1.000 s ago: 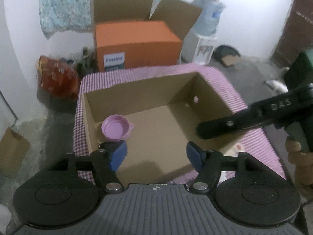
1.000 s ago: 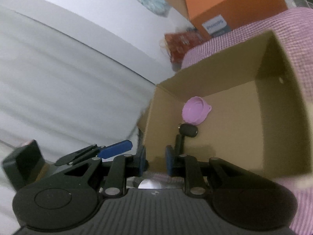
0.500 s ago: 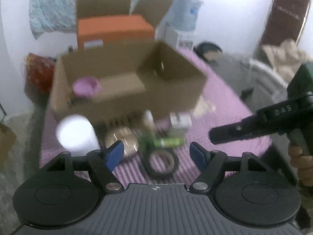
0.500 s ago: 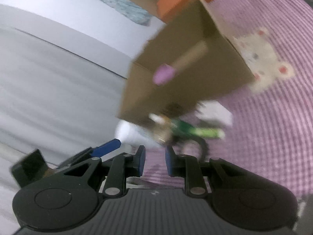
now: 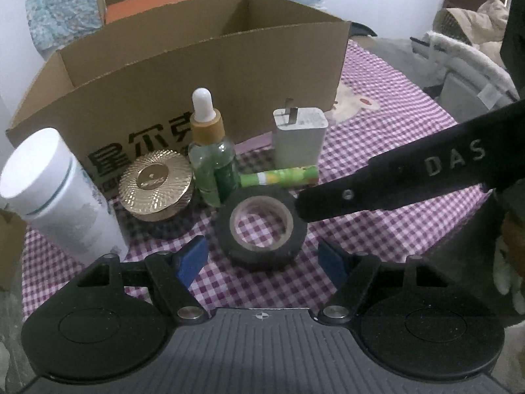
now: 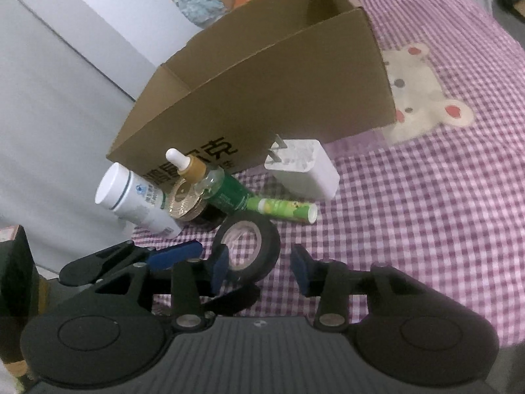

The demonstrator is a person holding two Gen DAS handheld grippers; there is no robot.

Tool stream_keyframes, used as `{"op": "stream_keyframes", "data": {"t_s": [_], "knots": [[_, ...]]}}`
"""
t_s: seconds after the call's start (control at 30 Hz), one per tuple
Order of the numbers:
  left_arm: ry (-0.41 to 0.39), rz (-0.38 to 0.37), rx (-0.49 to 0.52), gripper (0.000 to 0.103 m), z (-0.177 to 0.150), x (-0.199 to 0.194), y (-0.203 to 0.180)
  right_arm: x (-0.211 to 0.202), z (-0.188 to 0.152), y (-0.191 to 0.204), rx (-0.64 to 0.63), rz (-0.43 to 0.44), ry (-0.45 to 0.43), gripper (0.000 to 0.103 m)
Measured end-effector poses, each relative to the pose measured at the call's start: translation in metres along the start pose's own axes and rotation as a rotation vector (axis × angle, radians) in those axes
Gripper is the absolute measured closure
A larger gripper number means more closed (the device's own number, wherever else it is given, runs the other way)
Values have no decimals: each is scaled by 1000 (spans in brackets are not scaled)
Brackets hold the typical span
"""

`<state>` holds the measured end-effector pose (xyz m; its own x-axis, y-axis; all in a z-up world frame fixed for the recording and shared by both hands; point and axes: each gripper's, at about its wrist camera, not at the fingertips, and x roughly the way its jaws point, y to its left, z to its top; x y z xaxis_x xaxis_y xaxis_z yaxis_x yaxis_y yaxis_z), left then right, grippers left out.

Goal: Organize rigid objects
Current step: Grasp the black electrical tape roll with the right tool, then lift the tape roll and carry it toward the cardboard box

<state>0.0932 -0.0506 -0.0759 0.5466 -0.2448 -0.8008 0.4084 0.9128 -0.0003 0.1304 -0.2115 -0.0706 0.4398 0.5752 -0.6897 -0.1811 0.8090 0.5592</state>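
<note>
Six loose items sit on the checked cloth [image 5: 377, 151] against the near wall of the cardboard box [image 5: 210, 52]: white jar [image 5: 55, 193], gold-lidded tin [image 5: 156, 185], dropper bottle [image 5: 211, 161], charger plug [image 5: 300, 138], green tube [image 5: 282, 177], black tape roll [image 5: 262, 226]. Tape roll lies flat, hole up, just ahead of both claws. Left gripper [image 5: 262, 259] jaws apart, empty, straddling its width. Right gripper [image 6: 259, 267] jaws have just been opening, nothing clamped; the roll lies ahead, toward its left pad. Left looks better centred. Box interior not visible.

Cloth [image 6: 410, 213] right free; box [image 5: 203, 65] blocks behind.
</note>
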Motion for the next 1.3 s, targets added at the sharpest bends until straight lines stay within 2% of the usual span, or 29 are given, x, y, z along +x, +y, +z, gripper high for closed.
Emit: {"op": "stream_keyframes", "data": {"t_s": [0.23, 0.37, 0.5, 0.77, 0.93, 1.13, 1.3], "knots": [[-16, 36, 28, 31, -1, 9, -5, 25, -1, 4, -59, -62, 8, 59], [-32, 25, 23, 31, -1, 9, -2, 31, -1, 9, -93, -77, -15, 61], [-43, 17, 32, 36, 2, 12, -4, 41, -1, 19, -133, -92, -20, 61], [-64, 28, 34, 37, -3, 9, -7, 48, -1, 21, -134, -84, -15, 74], [-72, 25, 32, 37, -7, 5, -8, 52, -3, 24, -140, -103, -14, 78], [-95, 23, 42, 37, -12, -10, -15, 40, -11, 25, -134, -105, -15, 78], [-147, 35, 59, 37, -13, -35, -23, 17, -17, 35, -154, -107, -49, 78]]}}
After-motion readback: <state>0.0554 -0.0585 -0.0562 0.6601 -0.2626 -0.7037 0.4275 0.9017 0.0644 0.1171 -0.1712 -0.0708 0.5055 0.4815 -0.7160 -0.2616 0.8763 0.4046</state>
